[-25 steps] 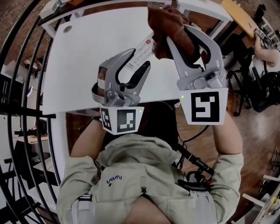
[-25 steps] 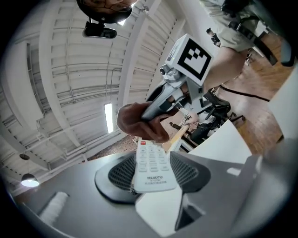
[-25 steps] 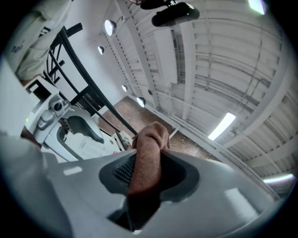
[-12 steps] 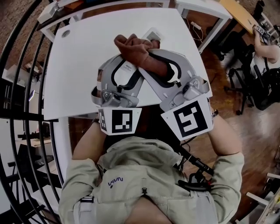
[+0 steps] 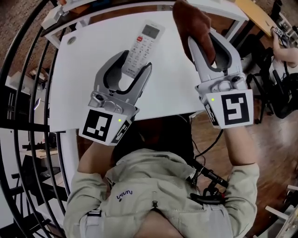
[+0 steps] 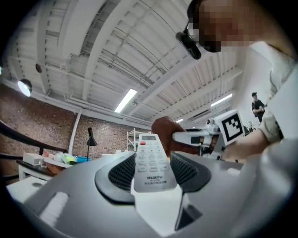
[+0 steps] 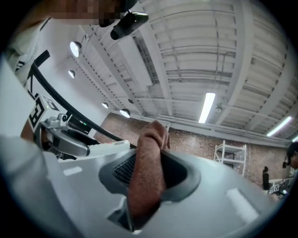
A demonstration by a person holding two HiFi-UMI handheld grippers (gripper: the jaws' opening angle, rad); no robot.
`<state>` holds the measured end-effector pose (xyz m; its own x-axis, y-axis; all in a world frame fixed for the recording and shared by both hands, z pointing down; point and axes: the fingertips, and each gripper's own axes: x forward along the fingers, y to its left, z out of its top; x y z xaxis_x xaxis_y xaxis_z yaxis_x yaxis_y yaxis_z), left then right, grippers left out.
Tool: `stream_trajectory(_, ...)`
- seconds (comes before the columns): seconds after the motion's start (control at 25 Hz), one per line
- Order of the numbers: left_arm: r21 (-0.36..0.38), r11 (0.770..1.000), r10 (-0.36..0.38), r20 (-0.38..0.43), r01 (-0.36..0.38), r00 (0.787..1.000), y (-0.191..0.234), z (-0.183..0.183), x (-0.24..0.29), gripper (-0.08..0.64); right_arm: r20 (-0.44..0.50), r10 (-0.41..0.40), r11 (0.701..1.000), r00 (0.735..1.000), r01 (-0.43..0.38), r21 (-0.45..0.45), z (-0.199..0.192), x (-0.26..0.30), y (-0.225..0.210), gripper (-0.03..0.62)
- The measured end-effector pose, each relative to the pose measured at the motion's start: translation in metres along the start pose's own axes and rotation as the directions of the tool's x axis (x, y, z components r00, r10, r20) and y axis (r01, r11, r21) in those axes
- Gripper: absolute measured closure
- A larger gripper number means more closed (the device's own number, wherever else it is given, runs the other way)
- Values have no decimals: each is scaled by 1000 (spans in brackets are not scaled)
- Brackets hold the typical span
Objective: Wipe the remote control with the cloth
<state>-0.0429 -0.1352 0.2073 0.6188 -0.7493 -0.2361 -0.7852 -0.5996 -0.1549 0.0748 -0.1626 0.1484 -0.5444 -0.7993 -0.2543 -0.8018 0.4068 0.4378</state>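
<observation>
In the head view, over the white table (image 5: 79,88), my left gripper (image 5: 135,63) is shut on the lower end of a white remote control (image 5: 142,42). The remote's buttons and small screen face up. My right gripper (image 5: 205,40) is held apart to the right, shut on a bunched brown cloth (image 5: 192,19) that sticks out past its fingers. The left gripper view has the remote (image 6: 150,160) between the pads, with the cloth (image 6: 163,131) and right gripper behind it. The right gripper view has the cloth (image 7: 148,172) pinched between the jaws.
A second white desk (image 5: 219,9) stands behind the table at the upper right. Office chairs (image 5: 279,93) and another person (image 5: 284,51) are at the far right on the wooden floor. Black curved railing (image 5: 28,116) runs along the left. A cable (image 5: 209,176) hangs at my waist.
Half a second ago the cloth lay over the remote with the grippers crossed. The right gripper has swung away to the right with the cloth; the left has rolled, and the remote's buttons now show.
</observation>
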Motion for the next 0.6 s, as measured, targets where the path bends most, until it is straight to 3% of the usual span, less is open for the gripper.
stream_trajectory(0.32, -242, 969, -38, 52, 49, 998, 4, 5, 2, 318, 60, 191, 979, 980, -194, 64, -2, 1, 62, 469)
stream_trajectory(0.6, -382, 920, -55, 84, 84, 995, 16, 7, 1, 318, 75, 361, 926, 929, -367, 90, -18, -5, 112, 469)
